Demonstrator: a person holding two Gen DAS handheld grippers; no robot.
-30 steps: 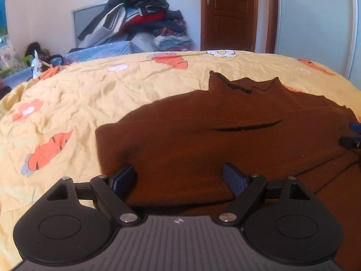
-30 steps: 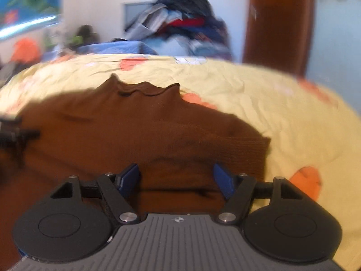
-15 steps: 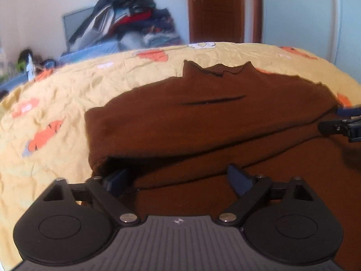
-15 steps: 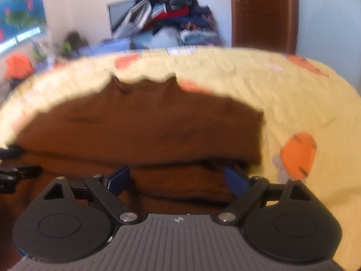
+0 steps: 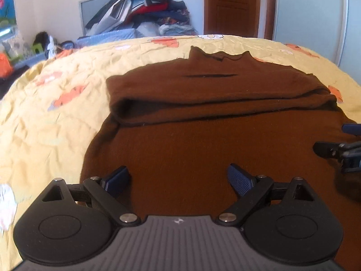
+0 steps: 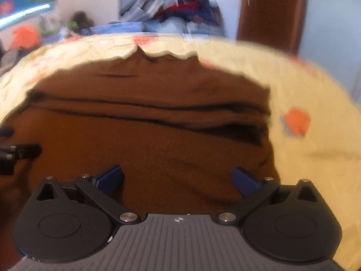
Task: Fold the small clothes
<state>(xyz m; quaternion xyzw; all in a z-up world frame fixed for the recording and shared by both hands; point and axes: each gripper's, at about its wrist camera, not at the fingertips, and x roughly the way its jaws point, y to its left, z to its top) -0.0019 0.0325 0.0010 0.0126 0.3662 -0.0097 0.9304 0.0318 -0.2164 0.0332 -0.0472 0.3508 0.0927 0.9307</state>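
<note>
Both grippers hang over the near part of a brown sweater [image 5: 203,149] that lies on a bed with a yellow sheet [image 5: 56,122] printed with orange shapes. Seen from its own camera, the left gripper [image 5: 179,180] has its blue-padded fingers [image 5: 239,179] spread wide, with only flat brown knit showing in the gap and nothing pinched. The right gripper [image 6: 177,179] has its jaws opening at this moment; its fingers [image 6: 110,178] also stand far apart over the cloth, and neither pad presses on it.

The sweater is spread across the middle of the bed with its collar at the far side. A band of the cloth is folded over and lies across the garment from edge to edge, its folded rim forming a dark line between the collar part and the near part. At the left end of that band the layers gape a little and show a dark hollow. The near part lies mostly smooth under the two grippers.

In the left wrist view the tip of the right gripper shows at the right edge, above the sweater's right side. In the right wrist view, which is blurred, the tip of the left gripper shows at the left edge.

Beyond the bed a pile of clothes [image 5: 144,9] is heaped against a white wall, and a brown wooden door [image 5: 231,6] stands to its right.
</note>
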